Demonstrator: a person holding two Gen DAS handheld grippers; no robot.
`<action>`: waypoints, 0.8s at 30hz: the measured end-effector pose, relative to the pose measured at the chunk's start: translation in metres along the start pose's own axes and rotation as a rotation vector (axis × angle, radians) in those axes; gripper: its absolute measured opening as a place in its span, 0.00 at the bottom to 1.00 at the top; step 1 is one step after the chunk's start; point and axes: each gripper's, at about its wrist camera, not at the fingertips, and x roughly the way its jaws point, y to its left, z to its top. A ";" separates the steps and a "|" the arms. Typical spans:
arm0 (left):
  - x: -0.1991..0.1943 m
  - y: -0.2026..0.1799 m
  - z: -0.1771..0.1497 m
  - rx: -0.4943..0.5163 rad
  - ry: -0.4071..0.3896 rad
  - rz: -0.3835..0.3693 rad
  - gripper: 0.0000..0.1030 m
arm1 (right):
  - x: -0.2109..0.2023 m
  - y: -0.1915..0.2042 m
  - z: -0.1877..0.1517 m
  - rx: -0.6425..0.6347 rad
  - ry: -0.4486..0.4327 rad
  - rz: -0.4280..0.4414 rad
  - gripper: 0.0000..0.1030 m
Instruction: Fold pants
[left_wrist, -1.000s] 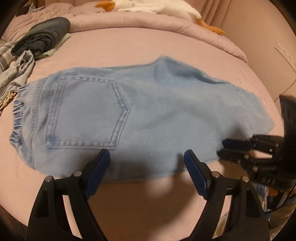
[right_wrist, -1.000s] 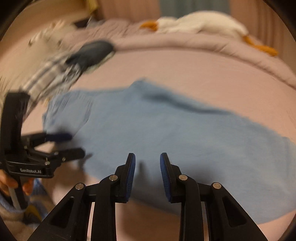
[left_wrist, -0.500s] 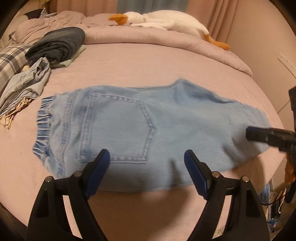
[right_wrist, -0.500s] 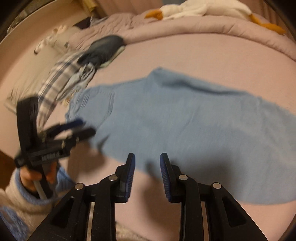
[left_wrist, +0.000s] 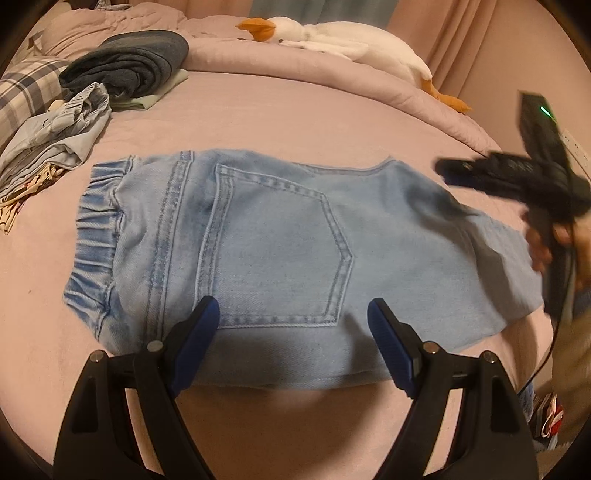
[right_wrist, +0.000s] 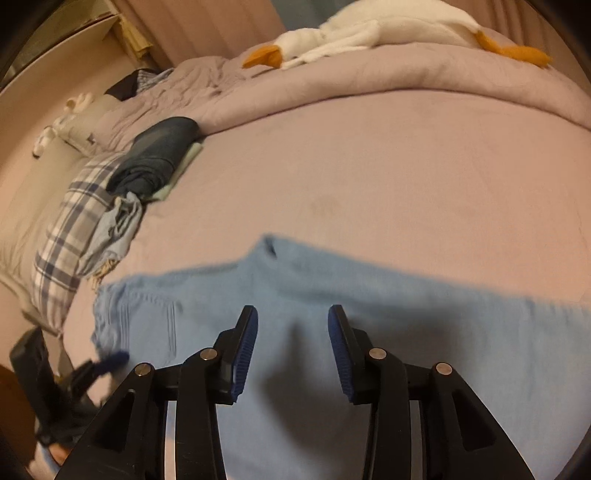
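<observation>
Light blue denim pants, folded in half lengthwise with a back pocket up, lie flat across the pink bed; the elastic waistband is at the left. They also show in the right wrist view. My left gripper is open and empty, hovering over the near edge of the pants below the pocket. My right gripper is open and empty above the middle of the pants. It also shows in the left wrist view, held over the leg end at the right.
A pile of clothes with a dark folded garment, light blue fabric and a plaid cloth lies at the bed's far left. A white plush goose lies on the rolled duvet at the back. The bed edge is near me.
My right gripper has opened wider and risen over the pants' leg end. My left gripper has shifted left toward the waistband side, staying open. The pants have not moved.
</observation>
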 end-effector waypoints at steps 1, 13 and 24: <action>0.000 0.000 0.000 0.001 0.001 -0.001 0.80 | 0.006 0.003 0.008 -0.021 0.004 0.004 0.43; 0.006 0.000 0.011 0.006 0.035 0.024 0.81 | 0.069 0.041 0.023 -0.406 0.237 -0.019 0.07; 0.008 -0.010 0.005 0.048 0.047 0.065 0.83 | 0.087 0.035 0.038 -0.348 0.170 -0.128 0.05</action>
